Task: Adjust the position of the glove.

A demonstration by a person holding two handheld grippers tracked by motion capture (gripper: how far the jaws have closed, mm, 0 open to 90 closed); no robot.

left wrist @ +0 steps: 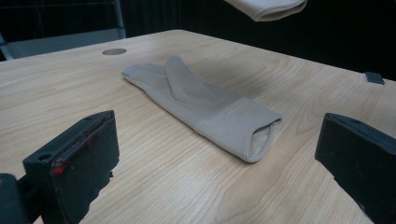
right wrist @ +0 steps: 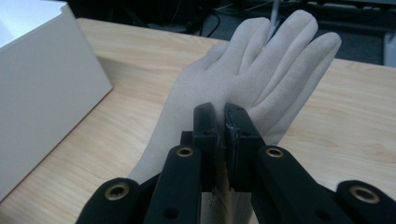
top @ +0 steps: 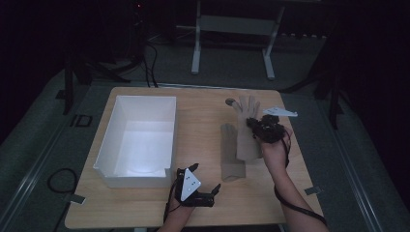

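Two beige gloves are in play. One glove (top: 231, 157) (left wrist: 205, 109) lies flat on the wooden table, right of centre, cuff toward me. The other glove (top: 245, 137) (right wrist: 261, 70) hangs above the table with its fingers spread. My right gripper (top: 258, 126) (right wrist: 225, 121) is shut on its palm area. The hanging glove's cuff (left wrist: 268, 8) shows at the top of the left gripper view. My left gripper (top: 205, 179) (left wrist: 219, 144) rests low near the table's front edge, open, jaws wide apart, pointing at the lying glove's cuff without touching it.
A white open box (top: 135, 181) (right wrist: 42, 84) stands on the left half of the table, with nothing seen inside. A round grommet (top: 230, 102) (left wrist: 114, 51) sits near the far edge. A small tab (top: 312, 190) (left wrist: 373, 77) marks the right edge. Dark floor and a frame surround the table.
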